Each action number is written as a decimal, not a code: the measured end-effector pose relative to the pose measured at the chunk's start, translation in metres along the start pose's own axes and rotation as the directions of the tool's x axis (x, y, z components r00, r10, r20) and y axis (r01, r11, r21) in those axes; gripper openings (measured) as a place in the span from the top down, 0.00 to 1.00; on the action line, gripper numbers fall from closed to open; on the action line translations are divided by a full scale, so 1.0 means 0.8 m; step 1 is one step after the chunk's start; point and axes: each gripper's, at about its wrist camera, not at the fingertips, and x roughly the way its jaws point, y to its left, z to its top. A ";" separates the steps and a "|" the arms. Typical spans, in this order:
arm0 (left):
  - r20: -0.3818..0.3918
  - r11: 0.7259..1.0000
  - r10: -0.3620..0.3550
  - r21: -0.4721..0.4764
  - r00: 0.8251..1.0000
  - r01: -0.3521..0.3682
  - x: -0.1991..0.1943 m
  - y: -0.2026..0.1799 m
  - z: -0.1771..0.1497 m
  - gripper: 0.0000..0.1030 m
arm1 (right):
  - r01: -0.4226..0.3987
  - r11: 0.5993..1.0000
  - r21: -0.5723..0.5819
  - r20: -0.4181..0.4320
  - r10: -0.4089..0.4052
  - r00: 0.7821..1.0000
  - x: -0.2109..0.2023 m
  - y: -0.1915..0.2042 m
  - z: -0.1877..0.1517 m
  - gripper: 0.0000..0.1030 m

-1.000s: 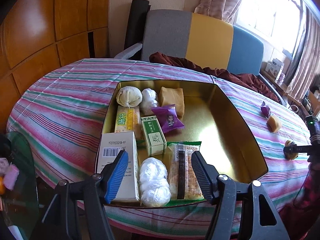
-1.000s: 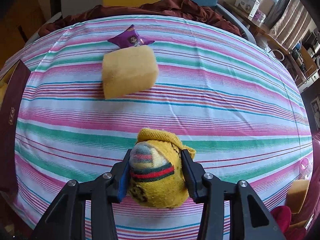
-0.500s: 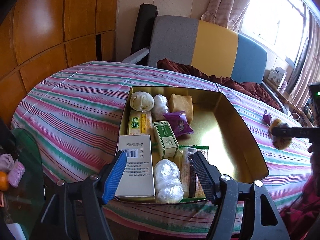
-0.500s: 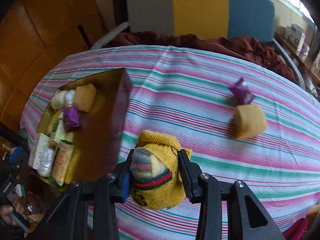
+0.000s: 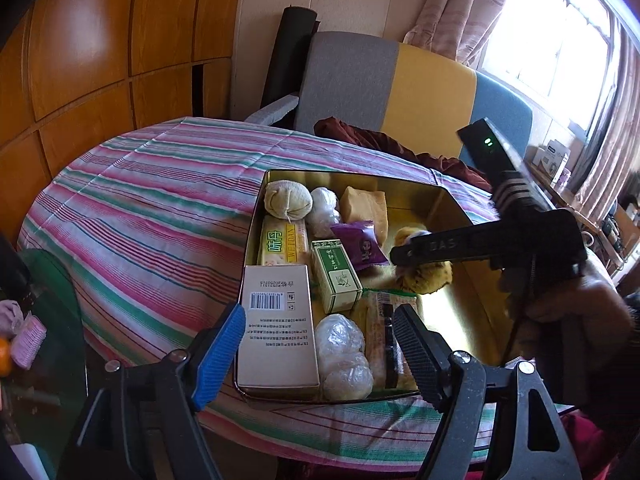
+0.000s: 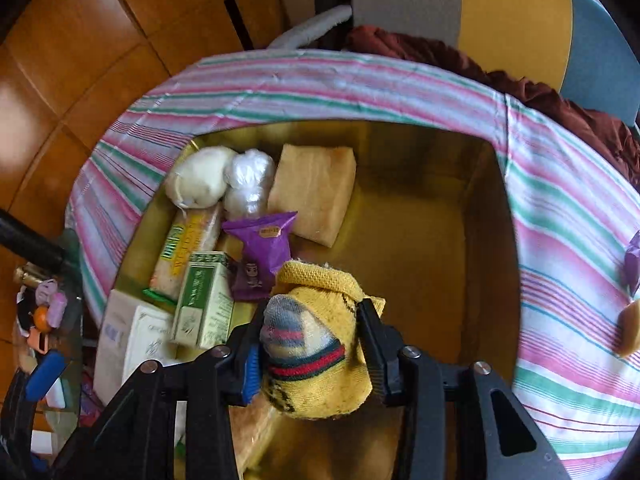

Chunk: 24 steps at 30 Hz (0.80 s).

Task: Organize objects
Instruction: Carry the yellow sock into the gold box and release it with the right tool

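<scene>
A gold tin box stands on the striped table. Its left half holds a white carton, a green box, a purple packet, a sponge, wrapped balls and cracker packs. My right gripper is shut on a rolled yellow sock, held inside the box above its bare floor, beside the purple packet. My left gripper is open and empty at the box's near edge.
A second sponge and a purple packet lie on the tablecloth right of the box. A grey, yellow and blue chair with dark red cloth stands behind. A glass side table with small items is at the left.
My right gripper has carried the yellow sock from the tablecloth leftward over the box rim and now holds it inside the box. My left gripper has drawn back slightly and stayed open.
</scene>
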 end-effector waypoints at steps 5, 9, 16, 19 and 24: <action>-0.013 1.000 -0.001 -0.020 1.000 0.001 0.005 0.007 0.000 0.24 | -0.089 0.996 0.032 0.013 0.088 0.996 -0.004 -0.006 -0.008 0.43; -0.010 1.000 0.004 -0.018 1.000 -0.004 0.004 0.005 -0.001 0.24 | -0.113 0.991 0.078 0.055 0.108 0.993 -0.016 -0.017 -0.021 0.42; -0.006 1.000 0.014 -0.003 1.000 -0.014 -0.002 -0.003 0.000 0.22 | -0.091 0.996 0.004 0.034 0.091 0.995 0.001 0.007 -0.023 0.60; 0.007 1.000 0.016 0.008 1.000 -0.016 -0.008 -0.008 0.002 0.19 | -0.110 0.994 -0.024 0.033 0.111 0.993 0.000 0.013 -0.022 0.59; 0.016 1.000 0.019 0.017 1.000 -0.019 -0.011 -0.011 0.002 0.19 | -0.119 0.993 -0.011 0.047 0.119 0.992 -0.020 0.003 -0.025 0.51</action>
